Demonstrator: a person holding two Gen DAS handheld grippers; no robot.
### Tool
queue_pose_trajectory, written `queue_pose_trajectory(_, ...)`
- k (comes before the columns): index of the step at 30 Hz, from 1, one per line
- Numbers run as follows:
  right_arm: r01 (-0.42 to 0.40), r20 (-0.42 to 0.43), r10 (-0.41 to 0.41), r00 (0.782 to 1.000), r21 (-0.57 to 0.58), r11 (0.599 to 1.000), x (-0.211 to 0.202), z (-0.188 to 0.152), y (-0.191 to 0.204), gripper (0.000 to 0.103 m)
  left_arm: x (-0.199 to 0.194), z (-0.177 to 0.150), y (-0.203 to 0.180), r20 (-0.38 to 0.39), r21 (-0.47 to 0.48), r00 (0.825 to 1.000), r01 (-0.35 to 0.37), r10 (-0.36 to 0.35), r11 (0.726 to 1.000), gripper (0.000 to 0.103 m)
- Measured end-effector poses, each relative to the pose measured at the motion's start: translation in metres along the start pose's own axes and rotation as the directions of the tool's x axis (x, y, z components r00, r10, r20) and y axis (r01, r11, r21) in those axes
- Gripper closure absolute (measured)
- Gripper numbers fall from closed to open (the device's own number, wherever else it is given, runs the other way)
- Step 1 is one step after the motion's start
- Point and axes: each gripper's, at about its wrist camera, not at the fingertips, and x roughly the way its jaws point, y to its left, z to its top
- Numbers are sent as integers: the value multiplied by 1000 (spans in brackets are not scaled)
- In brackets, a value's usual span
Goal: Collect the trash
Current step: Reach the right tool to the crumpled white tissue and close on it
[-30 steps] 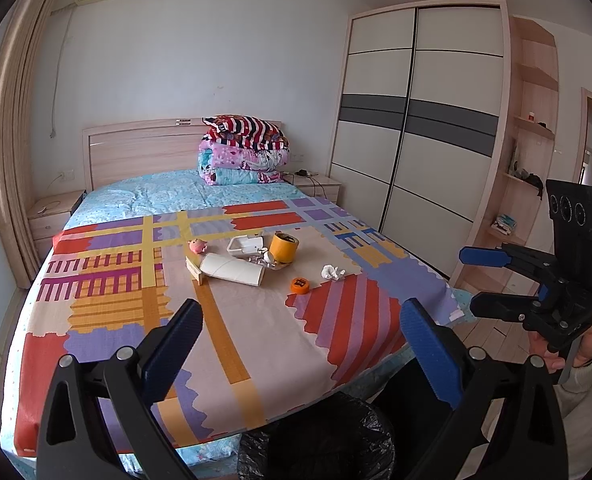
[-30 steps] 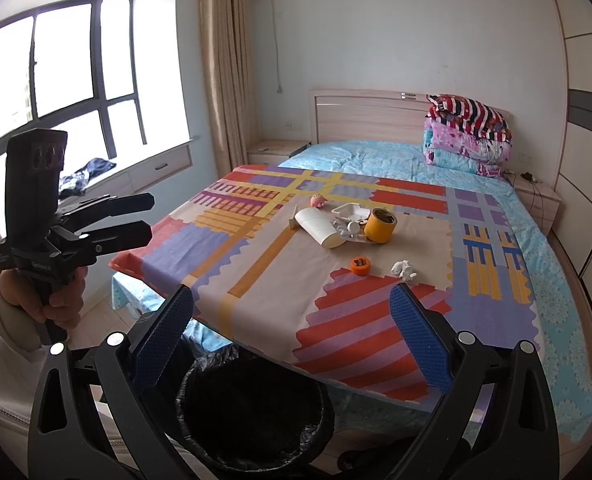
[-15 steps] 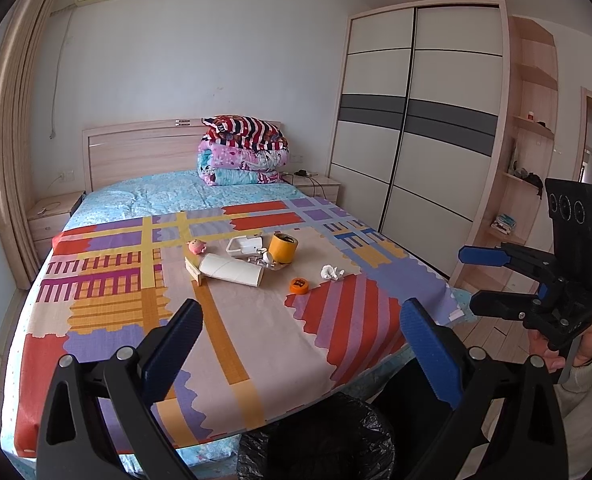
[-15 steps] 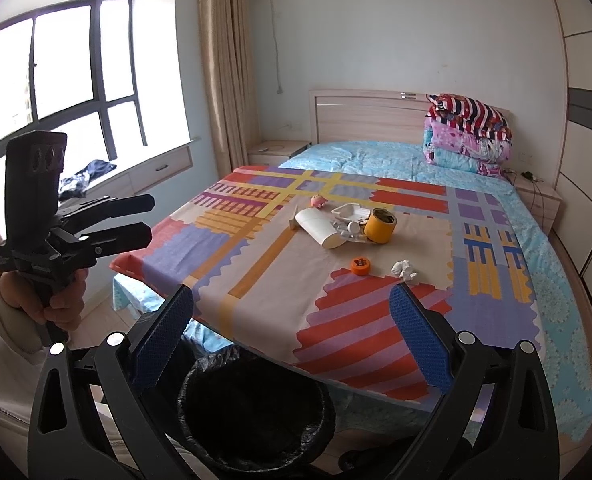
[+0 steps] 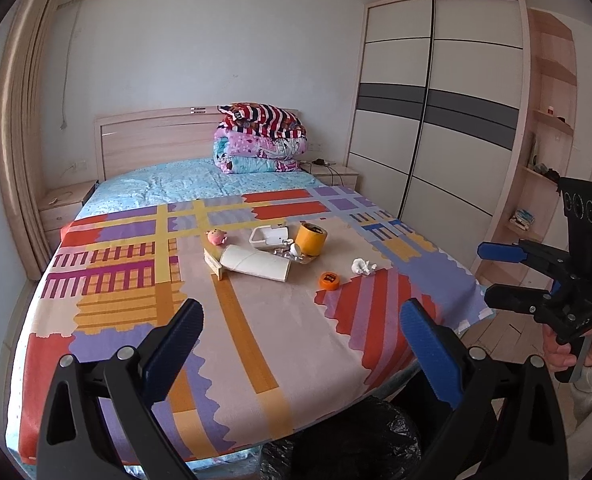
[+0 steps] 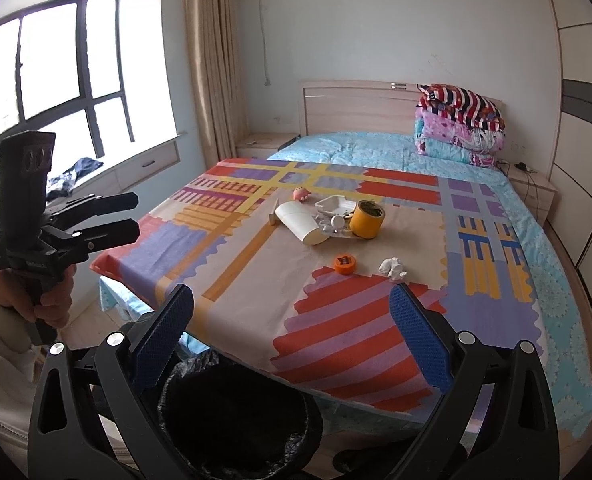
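A crumpled white tissue [image 5: 363, 267] [image 6: 392, 269] lies on the patterned bed cover beside a small orange tape measure [image 5: 329, 281] [image 6: 345, 264]. Farther back sit a white cardboard tube [image 5: 255, 264] [image 6: 299, 224], a yellow cup [image 5: 311, 239] [image 6: 368, 219], a white tray [image 5: 268, 237] [image 6: 334, 205] and a pink toy [image 5: 215, 236] [image 6: 302, 194]. A black-lined trash bin [image 6: 231, 412] [image 5: 348, 440] stands on the floor at the bed's foot. My left gripper [image 5: 302, 344] [image 6: 129, 216] is open and empty. My right gripper [image 6: 291, 328] [image 5: 492, 272] is open too, above the bin.
Folded quilts [image 5: 259, 140] are stacked at the headboard. A wardrobe [image 5: 436, 120] with shelves lines the right wall. Nightstands flank the bed, and a window seat [image 6: 115, 172] with curtains runs along the left. A hand holds each gripper.
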Motion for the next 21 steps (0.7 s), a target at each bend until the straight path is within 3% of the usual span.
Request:
queue_pose_trajectory(12, 70, -40, -68, 997, 47, 996, 67, 10, -48, 5, 84, 10, 51, -100, -35, 994, -54, 51, 998, 9)
queue_pose_trajectory(17, 91, -88, -83, 993, 94, 991, 100, 5, -72, 5, 121, 9, 69, -159, -32, 983, -94, 88, 995, 18)
queue_pose_trajectory(21, 99, -114, -83, 990, 136, 986, 117, 1, -87, 17, 146, 8, 83, -201, -43, 975, -109, 98, 993, 25)
